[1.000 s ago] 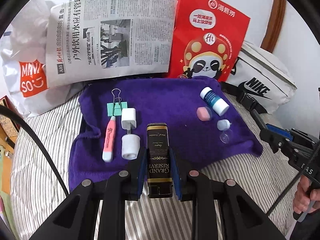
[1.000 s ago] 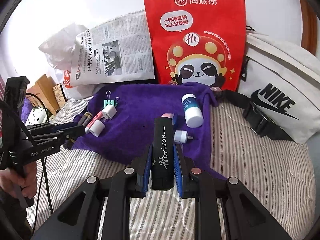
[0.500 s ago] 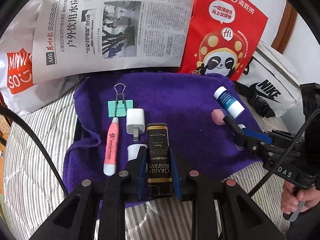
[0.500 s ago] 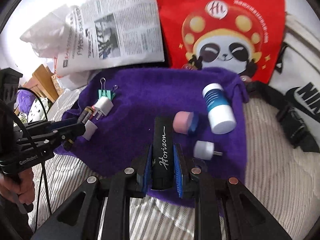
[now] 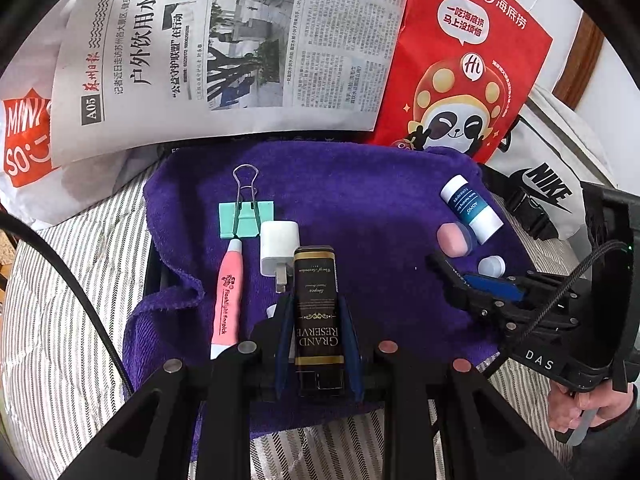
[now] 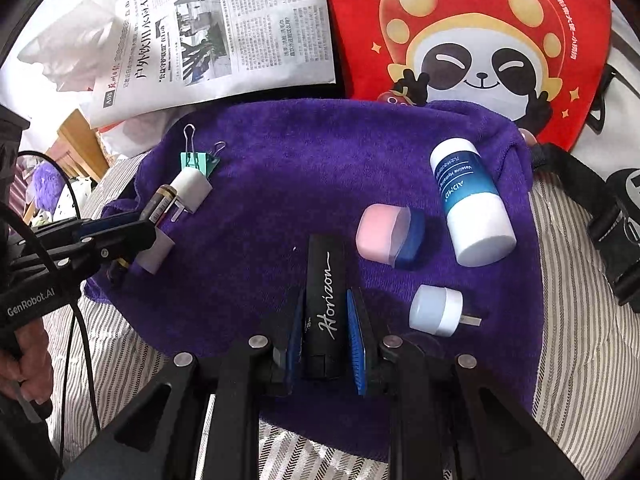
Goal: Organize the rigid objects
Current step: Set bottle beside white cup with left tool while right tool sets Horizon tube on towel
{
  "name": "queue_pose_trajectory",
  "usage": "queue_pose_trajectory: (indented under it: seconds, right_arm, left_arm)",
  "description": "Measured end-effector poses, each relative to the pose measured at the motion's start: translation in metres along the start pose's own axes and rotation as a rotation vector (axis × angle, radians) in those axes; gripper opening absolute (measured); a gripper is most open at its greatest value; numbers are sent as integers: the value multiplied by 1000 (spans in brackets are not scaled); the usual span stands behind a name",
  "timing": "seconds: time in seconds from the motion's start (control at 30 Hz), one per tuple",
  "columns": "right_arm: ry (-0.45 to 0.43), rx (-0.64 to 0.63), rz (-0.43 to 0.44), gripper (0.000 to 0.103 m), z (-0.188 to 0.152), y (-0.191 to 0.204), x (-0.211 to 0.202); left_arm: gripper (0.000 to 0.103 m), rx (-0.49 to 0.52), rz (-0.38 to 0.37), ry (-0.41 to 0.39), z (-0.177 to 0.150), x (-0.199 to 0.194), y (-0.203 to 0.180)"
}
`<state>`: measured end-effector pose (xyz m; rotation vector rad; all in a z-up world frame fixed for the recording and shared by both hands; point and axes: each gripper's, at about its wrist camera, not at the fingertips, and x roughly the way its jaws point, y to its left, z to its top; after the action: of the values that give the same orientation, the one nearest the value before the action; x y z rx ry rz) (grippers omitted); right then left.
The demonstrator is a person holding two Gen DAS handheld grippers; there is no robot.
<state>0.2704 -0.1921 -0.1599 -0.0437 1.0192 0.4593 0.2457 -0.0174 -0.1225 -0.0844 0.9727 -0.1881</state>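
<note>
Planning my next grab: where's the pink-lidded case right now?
In the right wrist view, the pink-lidded case lies right of centre on the purple towel, between the held black Horizon box and the Vaseline bottle.

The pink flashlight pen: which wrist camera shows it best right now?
The left wrist view: the pink flashlight pen lies in full on the purple towel, its printed label readable. In the right wrist view the left gripper hides it.

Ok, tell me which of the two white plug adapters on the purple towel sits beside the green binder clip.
The square white plug adapter, directly right of the green binder clip. The round white adapter lies across the purple towel, near the pink case.
</note>
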Motion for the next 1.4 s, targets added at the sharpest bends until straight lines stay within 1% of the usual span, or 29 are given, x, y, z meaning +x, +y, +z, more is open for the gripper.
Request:
queue_pose_trajectory:
  seconds: [0.2, 0.33, 0.4, 0.5, 0.6, 0.8, 0.93, 1.0, 1.03, 1.17, 1.23, 1.3, 1.33, 1.37, 1.4]
  right_arm:
    - [2, -18, 11, 22, 0, -1, 0]
    - [6, -16, 38, 33, -1, -3, -2]
    - [6, -25, 28, 36, -4, -3, -5]
    - [6, -32, -1, 36, -7, -3, -8]
    - [-13, -16, -3, 36, -10, -8, -19]
    - [-44, 20, -28, 37, -14, -21, -39]
    - [-56, 46, -41, 37, -20, -30, -52]
    - [-60, 56, -42, 38, -22, -32, -56]
    - [-62, 61, -43, 41, -24, -33, -58]
    - [-78, 66, -49, 46, -29, -31, -64]
    - [-80, 68, -55, 47, -32, -30, -67]
    - [-85, 67, -57, 49, -34, -27, -70]
    - [-88, 70, -58, 53, -35, -26, -72]
    - [-91, 75, -57, 56, -37, -25, -74]
    - [-93, 80, -55, 57, -37, -24, -75]
  left_arm:
    - [23, 9, 0, 5, -1, -1, -2]
    - [23, 12, 5, 2, -4, -5, -2]
    - [23, 12, 3, 2, -6, -7, -2]
    - [23, 8, -4, 6, -7, -9, -2]
    - [23, 15, -12, 11, -5, -5, -5]
    - [23, 34, -23, 37, 5, 15, -17]
    - [23, 72, 20, 67, 6, 36, -28]
    - [23, 91, 66, 79, 3, 44, -32]
    - [23, 105, 84, 79, 2, 46, -34]
    - [23, 106, 92, 74, 0, 47, -35]
    - [26, 106, 86, 79, 0, 47, -35]
    - [36, 121, 77, 82, -1, 47, -38]
    - [40, 131, 78, 88, -2, 47, -40]
    - [48, 143, 77, 95, -3, 47, -44]
    - [54, 153, 80, 100, -4, 48, -48]
